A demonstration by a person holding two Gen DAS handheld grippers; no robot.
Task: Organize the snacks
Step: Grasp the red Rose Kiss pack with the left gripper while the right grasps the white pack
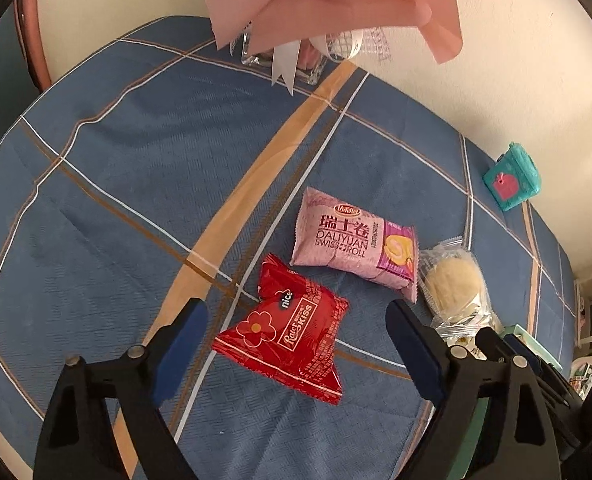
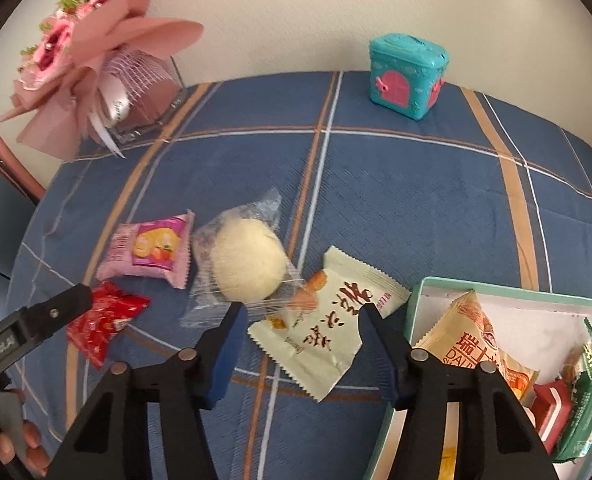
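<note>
My left gripper (image 1: pixel 296 344) is open, its jaws on either side of a red snack packet (image 1: pixel 288 328) on the blue checked tablecloth; the packet also shows in the right wrist view (image 2: pixel 100 320). A pink Swiss roll packet (image 1: pixel 352 240) and a clear-wrapped pale round cake (image 1: pixel 452 280) lie beyond it. My right gripper (image 2: pixel 300 344) is open over a cream packet (image 2: pixel 328 328). The cake (image 2: pixel 248 260) and the pink packet (image 2: pixel 152 252) lie to its left. A green-rimmed white box (image 2: pixel 536 296) at the right holds several snack packets.
A pink bouquet in a clear holder (image 2: pixel 96 68) stands at the table's far left corner, and a teal toy box (image 2: pixel 408 76) at the far edge by the wall. The left gripper's arm (image 2: pixel 36 324) reaches in at the lower left of the right wrist view.
</note>
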